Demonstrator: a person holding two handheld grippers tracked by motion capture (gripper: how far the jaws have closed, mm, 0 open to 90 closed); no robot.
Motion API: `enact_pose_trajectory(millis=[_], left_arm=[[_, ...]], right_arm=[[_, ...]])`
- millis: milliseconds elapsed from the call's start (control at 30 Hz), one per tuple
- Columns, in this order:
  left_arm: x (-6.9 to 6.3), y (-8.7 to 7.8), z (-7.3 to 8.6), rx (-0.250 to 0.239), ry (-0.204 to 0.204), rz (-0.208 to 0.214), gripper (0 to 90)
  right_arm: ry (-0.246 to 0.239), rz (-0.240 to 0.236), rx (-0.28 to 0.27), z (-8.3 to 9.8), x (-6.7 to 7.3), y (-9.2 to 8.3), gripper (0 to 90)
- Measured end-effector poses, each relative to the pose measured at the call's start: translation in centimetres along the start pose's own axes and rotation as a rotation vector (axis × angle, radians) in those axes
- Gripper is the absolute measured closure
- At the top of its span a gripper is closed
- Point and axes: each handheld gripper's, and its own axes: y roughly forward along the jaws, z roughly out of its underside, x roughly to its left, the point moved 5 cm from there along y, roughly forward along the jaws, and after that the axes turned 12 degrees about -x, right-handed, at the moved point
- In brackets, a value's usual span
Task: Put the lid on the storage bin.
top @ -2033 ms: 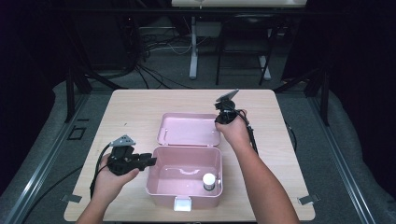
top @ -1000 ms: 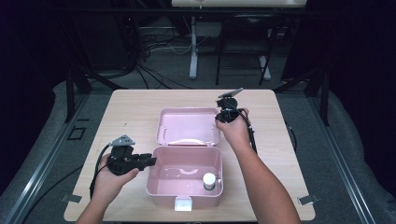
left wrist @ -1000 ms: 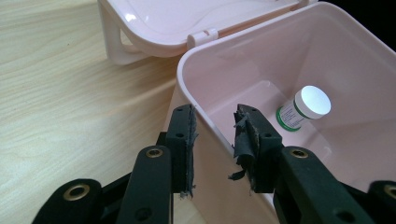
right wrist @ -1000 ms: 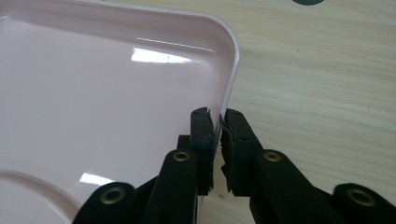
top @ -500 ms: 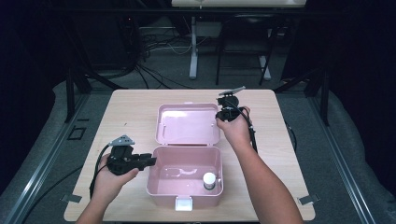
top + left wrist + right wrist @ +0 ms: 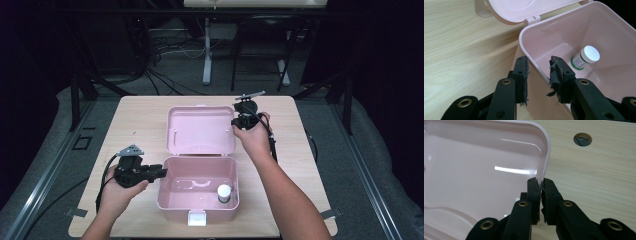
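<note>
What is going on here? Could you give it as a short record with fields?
Box: pink plastic box, open on the wooden table
Lid: lid raised, its right edge pinched by the right gripper
Contents: small white-capped bottle standing inside
Left gripper: left gripper, jaws astride the box's left wall

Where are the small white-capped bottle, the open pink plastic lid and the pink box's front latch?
small white-capped bottle [image 6: 591, 54], left gripper view, on its white cap.
open pink plastic lid [image 6: 200, 129], high view, on its inner face.
front latch [image 6: 196, 217], high view, on the clasp's middle.
</note>
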Motion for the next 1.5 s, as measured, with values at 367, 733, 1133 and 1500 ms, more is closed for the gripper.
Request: enact_pose_trajectory(millis=[367, 733, 1133, 1500], left_arm=[[0.0, 0.0, 0.0, -0.001, 0.000, -0.004, 67.3], [0.0, 0.0, 0.0, -0.001, -0.002, -0.009, 67.6], [0.0, 0.0, 0.0, -0.001, -0.005, -0.013, 67.7], [0.0, 0.0, 0.0, -0.003, -0.004, -0.014, 67.7]], right_arm=[[-0.009, -0.015, -0.034, -0.3, 0.3, -1.4, 86.1], [-0.032, -0.029, -0.071, -0.7, 0.7, -2.8, 86.6], [-0.059, -0.044, -0.107, -0.8, 1.0, -4.1, 86.9], [-0.071, -0.053, -0.130, -0.6, 1.3, -5.1, 87.1]])
